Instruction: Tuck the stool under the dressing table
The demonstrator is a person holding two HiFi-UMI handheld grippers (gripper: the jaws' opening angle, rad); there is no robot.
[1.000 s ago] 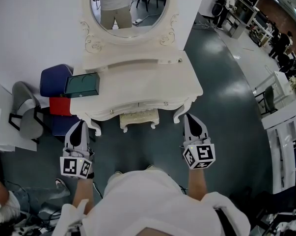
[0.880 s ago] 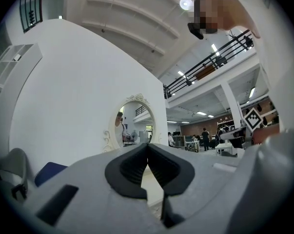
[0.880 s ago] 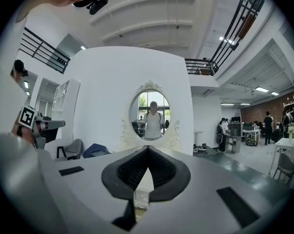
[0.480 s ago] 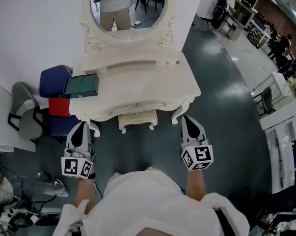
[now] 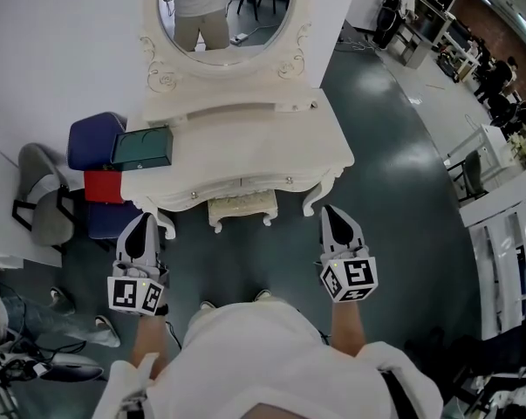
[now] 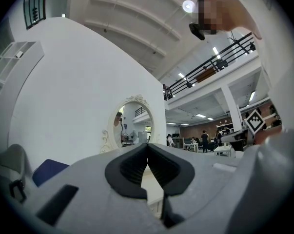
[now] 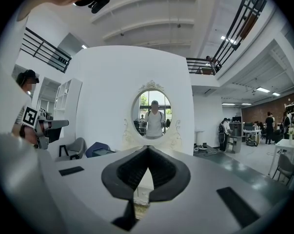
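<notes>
A cream stool [image 5: 242, 209] stands pushed in beneath the white dressing table [image 5: 245, 151], with only its front edge and two legs showing in the head view. Above the table rises an oval mirror [image 5: 228, 7]; the mirror [image 7: 152, 113] also faces the right gripper view. My left gripper [image 5: 141, 223] hangs in front of the table's left leg, shut and holding nothing. On the other side my right gripper [image 5: 330, 210] sits before the table's right leg, its jaws shut and empty too. Neither one touches the stool or the table.
A dark green box [image 5: 143, 147] lies on the table's left end. Left of the table stand a blue seat [image 5: 94, 138], a red box [image 5: 103, 186] and a grey chair [image 5: 38, 203]. People and desks [image 5: 485, 77] fill the far right.
Both grippers hold about the same place. The table and stool sit slightly higher in the head view as the camera shifted. A person at the lower left has moved.
</notes>
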